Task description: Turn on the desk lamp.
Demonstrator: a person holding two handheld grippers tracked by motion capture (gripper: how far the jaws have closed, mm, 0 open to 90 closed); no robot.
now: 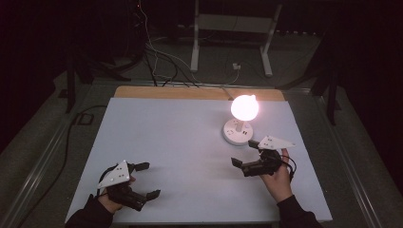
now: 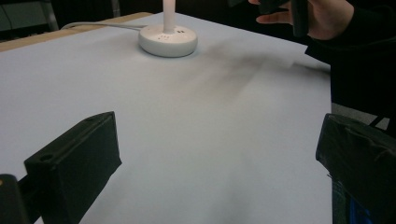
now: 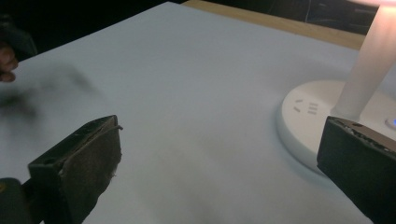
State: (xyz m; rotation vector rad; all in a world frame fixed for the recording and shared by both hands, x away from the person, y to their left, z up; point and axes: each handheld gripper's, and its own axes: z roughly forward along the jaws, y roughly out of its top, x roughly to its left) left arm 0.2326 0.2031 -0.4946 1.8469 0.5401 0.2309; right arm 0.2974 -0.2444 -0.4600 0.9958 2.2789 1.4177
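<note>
I saw the lamp [image 1: 241, 121] standing lit toward the far right of the white sheet [image 1: 166, 137], its glowing globe [image 1: 244, 107] on a short white stem above a round white base [image 1: 236, 132]. In the right gripper view that base [image 3: 306, 121] carried small slot markings and a faint blue dot at its edge. A white cable [image 1: 228, 85] ran from the lamp away over the far edge of the table.

The right gripper [image 1: 247, 154] was just on the near side of the lamp, close to its base but apart from it, with its jaws spread wide and nothing between them. My right hand [image 1: 278, 178] held it from behind. The left gripper [image 1: 147, 180] was well away from the lamp, at the near left corner, jaws likewise wide apart and empty, held in the left hand [image 1: 111, 199].

The sheet covered almost the whole tabletop; a strip of bare wood [image 1: 199, 92] showed beyond the lamp along the far edge. Soft shadows fell across the sheet on the side away from the lamp. Beyond it the room was dark, with a white frame on two legs [image 1: 233, 33] on the grey floor, and dark cables [image 1: 157, 61] trailing there.
</note>
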